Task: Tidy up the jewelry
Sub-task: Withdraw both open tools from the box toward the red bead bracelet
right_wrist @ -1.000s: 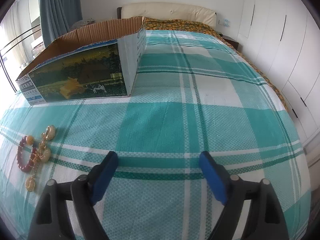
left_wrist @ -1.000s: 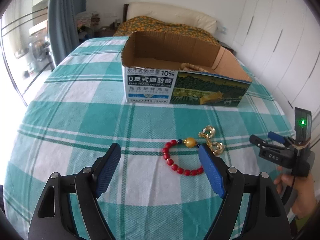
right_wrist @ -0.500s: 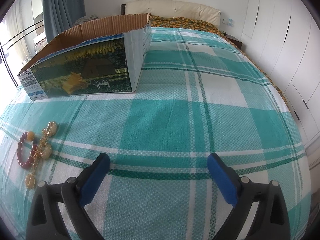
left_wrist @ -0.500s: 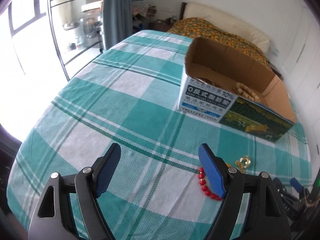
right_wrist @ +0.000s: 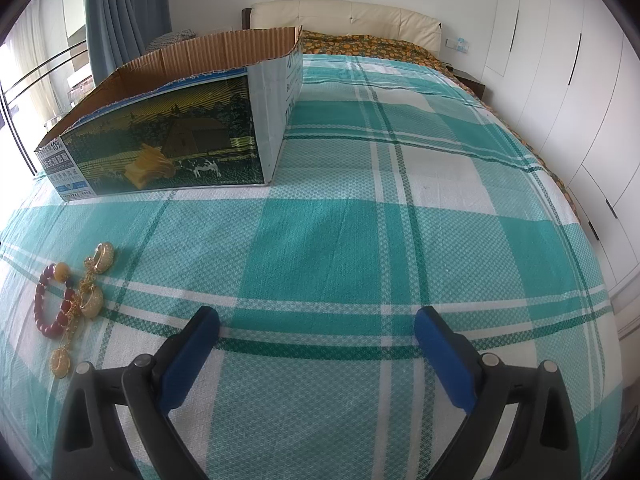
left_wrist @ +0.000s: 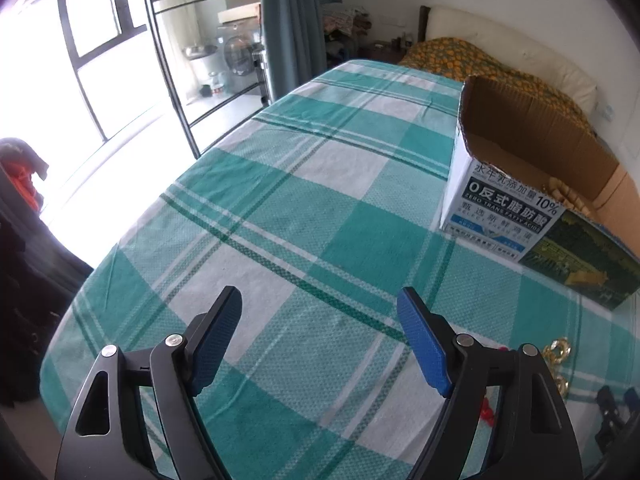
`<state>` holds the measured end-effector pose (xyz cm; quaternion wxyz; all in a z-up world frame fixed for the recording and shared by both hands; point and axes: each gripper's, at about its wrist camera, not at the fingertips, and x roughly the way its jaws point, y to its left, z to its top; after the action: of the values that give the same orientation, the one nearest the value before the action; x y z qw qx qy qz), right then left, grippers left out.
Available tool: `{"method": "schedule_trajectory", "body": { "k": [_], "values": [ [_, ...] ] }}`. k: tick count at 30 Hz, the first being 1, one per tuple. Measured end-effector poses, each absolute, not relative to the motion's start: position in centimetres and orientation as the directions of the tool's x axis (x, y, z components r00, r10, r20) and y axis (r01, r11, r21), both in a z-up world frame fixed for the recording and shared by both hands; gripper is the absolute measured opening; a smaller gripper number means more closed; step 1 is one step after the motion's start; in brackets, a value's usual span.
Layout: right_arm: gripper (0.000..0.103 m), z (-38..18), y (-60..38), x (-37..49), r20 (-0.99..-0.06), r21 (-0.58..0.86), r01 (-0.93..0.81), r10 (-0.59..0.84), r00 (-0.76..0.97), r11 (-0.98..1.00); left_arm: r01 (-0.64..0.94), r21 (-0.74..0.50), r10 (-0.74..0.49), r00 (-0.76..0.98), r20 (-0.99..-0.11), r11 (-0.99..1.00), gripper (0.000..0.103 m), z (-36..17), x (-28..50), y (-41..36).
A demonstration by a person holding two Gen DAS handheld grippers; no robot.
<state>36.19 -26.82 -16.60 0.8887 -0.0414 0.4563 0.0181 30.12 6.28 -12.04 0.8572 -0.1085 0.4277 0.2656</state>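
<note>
A red bead bracelet [right_wrist: 50,302] with an amber bead lies on the green checked tablecloth [right_wrist: 360,240], tangled with a gold chain with round gold pendants [right_wrist: 86,292]. Both lie left of my right gripper [right_wrist: 316,330], which is open and empty. An open cardboard box [right_wrist: 168,136] stands behind them. In the left wrist view my left gripper [left_wrist: 320,316] is open and empty over bare cloth. The box [left_wrist: 516,200] is at the right with beige beads [left_wrist: 568,194] inside. The gold chain [left_wrist: 558,364] and a red bead [left_wrist: 486,414] peek past the right finger.
A balcony door with black metal rails [left_wrist: 168,80] and a blue curtain [left_wrist: 296,20] are left of the table. White wardrobes [right_wrist: 560,60] stand at the right, and a bed [right_wrist: 360,36] behind. The table edge [left_wrist: 80,292] drops off at the left.
The left gripper has swung left, away from the jewelry, so the bracelet has slid out of its view to the right. The right gripper has opened a little wider and stays in place.
</note>
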Motion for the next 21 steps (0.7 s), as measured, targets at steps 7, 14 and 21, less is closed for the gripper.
{"method": "schedule_trajectory", "body": {
  "k": [7,14,21],
  "values": [
    [0.100,-16.6,-26.9,36.2,-0.812,-0.057,-0.070,-0.005,0.583,0.996,-0.514,-0.062,0.280,0.560,-0.780,0.856,0.082,-10.7,28.7,6.9],
    [0.100,-16.6,-26.9,36.2,-0.813,-0.057,-0.071,-0.005,0.583,0.996,-0.369,-0.198,0.131,0.699,-0.703,0.908,0.083,-7.7,27.6,6.1],
    [0.100,-16.6,-26.9,36.2,-0.812,-0.057,-0.071,-0.005,0.583,0.996,-0.234,-0.235,0.031,0.768,-0.640,0.943,0.090,-7.7,25.9,5.4]
  ]
}}
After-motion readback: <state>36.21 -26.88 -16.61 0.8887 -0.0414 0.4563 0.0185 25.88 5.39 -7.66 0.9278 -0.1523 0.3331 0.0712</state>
